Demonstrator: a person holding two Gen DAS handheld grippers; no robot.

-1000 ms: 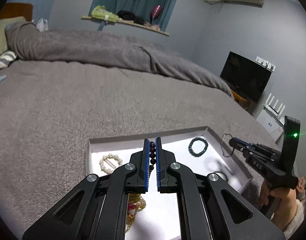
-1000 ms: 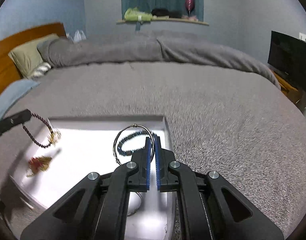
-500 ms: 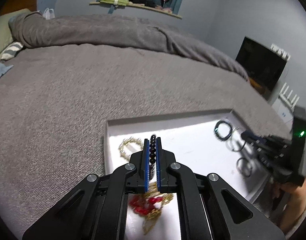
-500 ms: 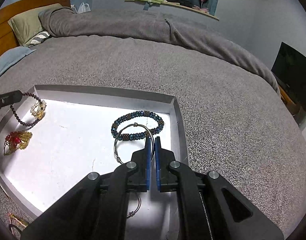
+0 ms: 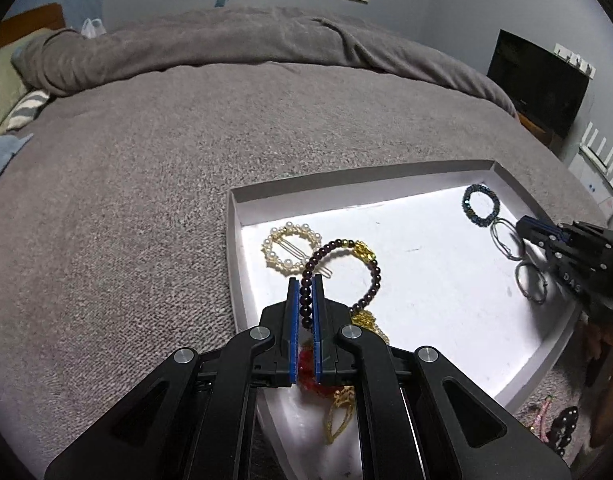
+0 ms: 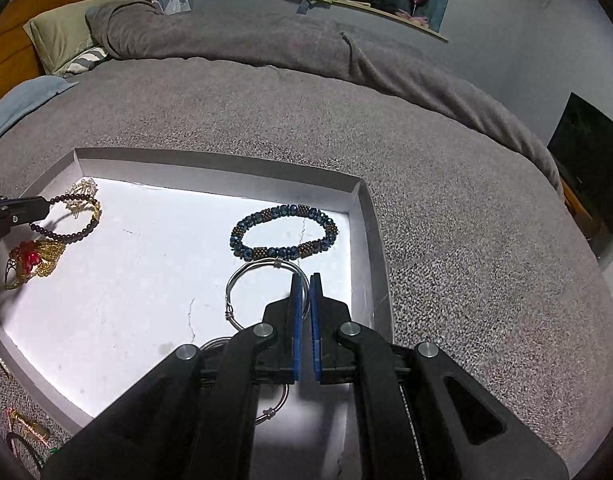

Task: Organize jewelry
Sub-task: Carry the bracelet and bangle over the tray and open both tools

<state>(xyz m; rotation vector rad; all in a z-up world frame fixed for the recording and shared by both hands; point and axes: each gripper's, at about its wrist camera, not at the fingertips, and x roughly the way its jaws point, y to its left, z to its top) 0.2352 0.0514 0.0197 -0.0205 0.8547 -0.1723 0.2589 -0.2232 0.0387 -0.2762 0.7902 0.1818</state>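
A white tray (image 5: 231, 240) lies on the grey bed. My left gripper (image 5: 305, 280) is shut on a dark bead bracelet (image 5: 372, 270) with a gold charm, low over the tray's left end. It also shows in the right wrist view (image 6: 72, 234). My right gripper (image 6: 305, 278) is shut on a silver wire bangle (image 6: 242, 274), which touches the tray floor by the blue bead bracelet (image 6: 284, 236). A pearl hair clip (image 5: 290, 246) and a gold and red ornament (image 6: 34, 258) lie at the left end. A second silver bangle (image 5: 530, 284) lies under my right gripper.
The tray (image 6: 370, 248) sits near the bed's front edge. More jewelry (image 5: 558, 428) lies on the blanket in front of it. A rolled grey duvet (image 6: 234, 40) and pillows (image 6: 66, 36) are at the far side. A TV (image 5: 536, 80) stands to the right.
Both grippers have come down lower over the tray. The bead bracelet now hangs beside the pearl clip, and the silver bangle now rests on the tray floor by the blue bracelet.
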